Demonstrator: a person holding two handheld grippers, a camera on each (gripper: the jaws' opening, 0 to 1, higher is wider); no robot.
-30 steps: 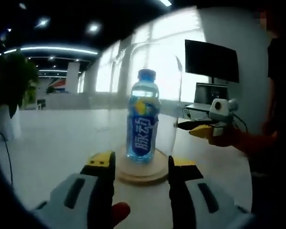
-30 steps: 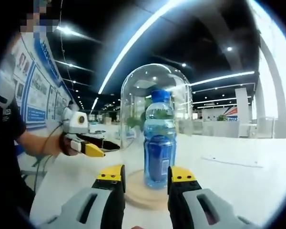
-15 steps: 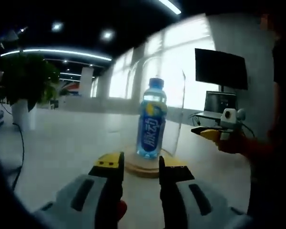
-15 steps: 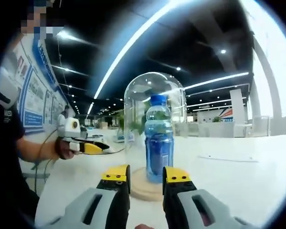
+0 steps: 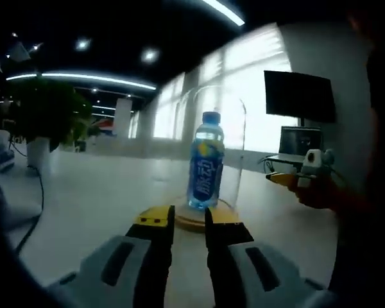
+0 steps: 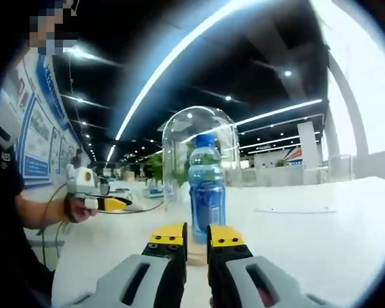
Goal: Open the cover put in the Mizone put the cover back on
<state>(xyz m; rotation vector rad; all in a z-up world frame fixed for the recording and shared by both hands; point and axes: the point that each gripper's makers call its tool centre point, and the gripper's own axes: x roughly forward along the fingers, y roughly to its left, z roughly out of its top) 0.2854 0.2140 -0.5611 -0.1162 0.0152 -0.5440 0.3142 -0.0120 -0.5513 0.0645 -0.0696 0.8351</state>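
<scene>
A blue Mizone bottle (image 5: 206, 168) stands upright on a round wooden base (image 5: 191, 222) under a clear glass dome cover (image 5: 234, 151), which sits on the base. My left gripper (image 5: 190, 224) is low in front of the base, its jaws drawn nearly together with nothing between them. In the right gripper view the same bottle (image 6: 206, 194) stands under the dome (image 6: 201, 131), and my right gripper (image 6: 197, 239) is drawn back from it, shut and empty. Each gripper shows in the other's view: the right gripper (image 5: 289, 178) and the left gripper (image 6: 110, 204), both held off to the side of the dome.
The bottle and dome stand on a wide white table (image 5: 96, 192). A monitor (image 5: 299, 96) and a laptop (image 5: 298, 140) stand beyond the table's right side. A potted plant (image 5: 42, 119) is at the far left. The person's dark-clothed body (image 6: 6, 212) stands close.
Both grippers' jaws have closed from wide apart to nearly touching. Both views have drawn back and lower, so the dome and bottle look smaller and farther.
</scene>
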